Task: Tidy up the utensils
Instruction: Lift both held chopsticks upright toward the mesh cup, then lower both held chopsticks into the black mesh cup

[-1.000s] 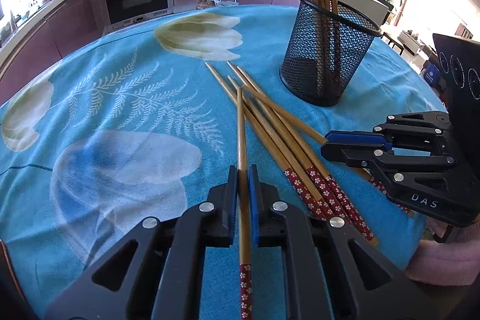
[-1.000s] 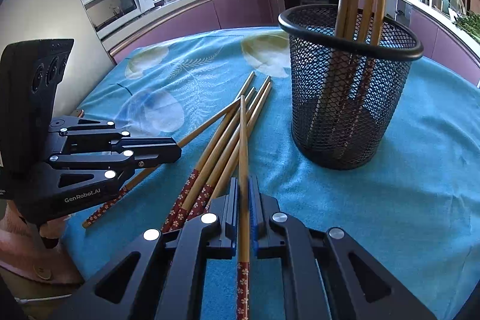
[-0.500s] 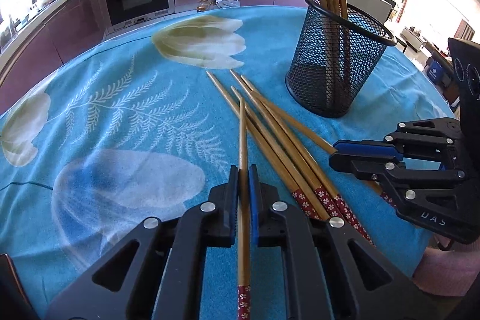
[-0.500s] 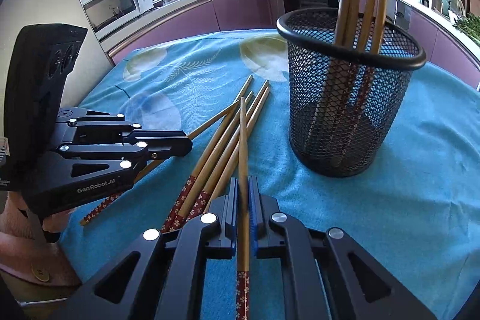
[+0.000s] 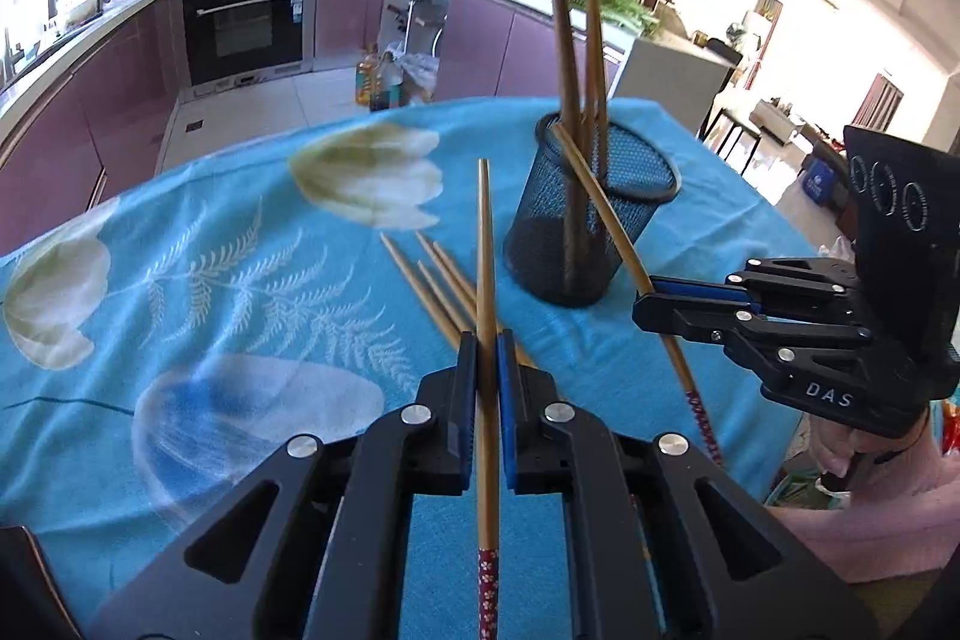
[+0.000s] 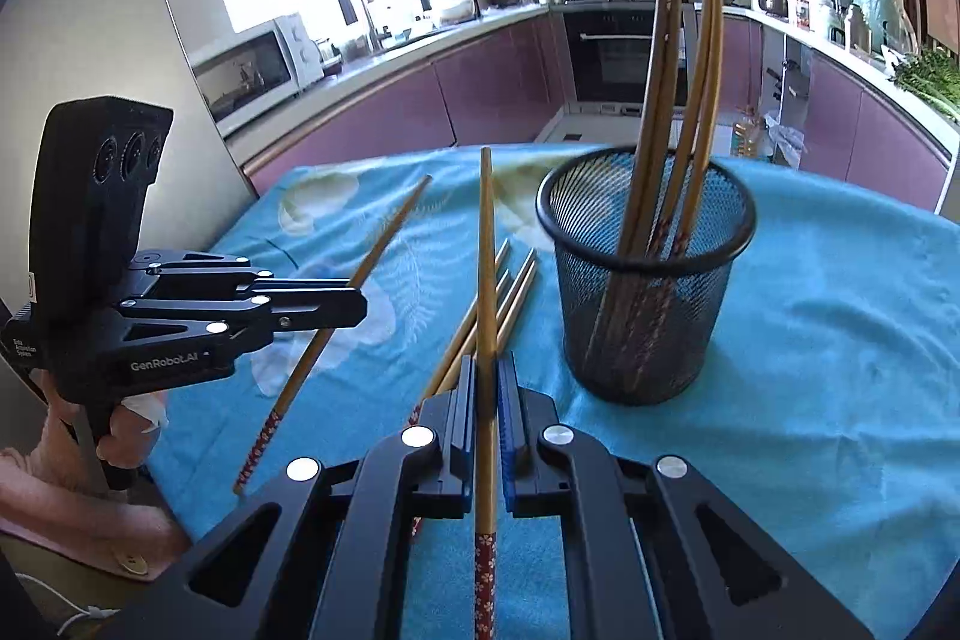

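While your left gripper (image 5: 486,358) fingers clamp one chopstick (image 5: 485,280) and your right gripper (image 6: 487,382) fingers clamp another chopstick (image 6: 485,268), both tips point up off bench (image 6: 840,340). Beyond: loose chopsticks (image 5: 432,286) flat on cloth; farther, mesh holder (image 6: 645,280) with several upright.

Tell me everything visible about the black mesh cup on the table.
The mesh cup is a round black wire-mesh holder with a solid rim, see-through, standing upright on the blue floral tablecloth. Several bamboo-coloured chopsticks stand in it, red patterned ends down, leaning on the rim. It sits to the right of the loose chopsticks on the cloth. Neither gripper touches it.
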Motion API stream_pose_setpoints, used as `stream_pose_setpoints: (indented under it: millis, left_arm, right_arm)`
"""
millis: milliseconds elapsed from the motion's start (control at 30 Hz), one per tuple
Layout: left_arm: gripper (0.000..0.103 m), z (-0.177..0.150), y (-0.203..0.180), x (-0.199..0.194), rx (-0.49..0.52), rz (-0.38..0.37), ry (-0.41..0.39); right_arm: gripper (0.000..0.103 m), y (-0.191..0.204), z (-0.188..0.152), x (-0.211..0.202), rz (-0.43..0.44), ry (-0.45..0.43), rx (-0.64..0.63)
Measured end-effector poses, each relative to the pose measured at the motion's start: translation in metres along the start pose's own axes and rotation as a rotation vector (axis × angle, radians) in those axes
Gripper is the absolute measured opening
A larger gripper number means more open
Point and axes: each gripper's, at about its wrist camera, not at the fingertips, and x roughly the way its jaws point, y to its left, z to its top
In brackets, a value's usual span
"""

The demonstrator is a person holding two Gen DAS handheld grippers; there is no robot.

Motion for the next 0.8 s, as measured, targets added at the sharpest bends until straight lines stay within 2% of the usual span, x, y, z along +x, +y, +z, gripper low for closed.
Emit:
stream_pose_setpoints:
  millis: [467,800]
  left_arm:
    - [0.007,0.02,-0.005,-0.053,0.01,-0.068,-0.127]
    - [0.007,0.035,-0.004,-0.069,-0.012,-0.102,-0.189]
  right_arm:
    - [0.006,-0.013,0.016,-0.035,0.016,-0.123,0.038]
    - [0.006,-0.014,0.029,-0.051,0.015,-0.179,0.026]
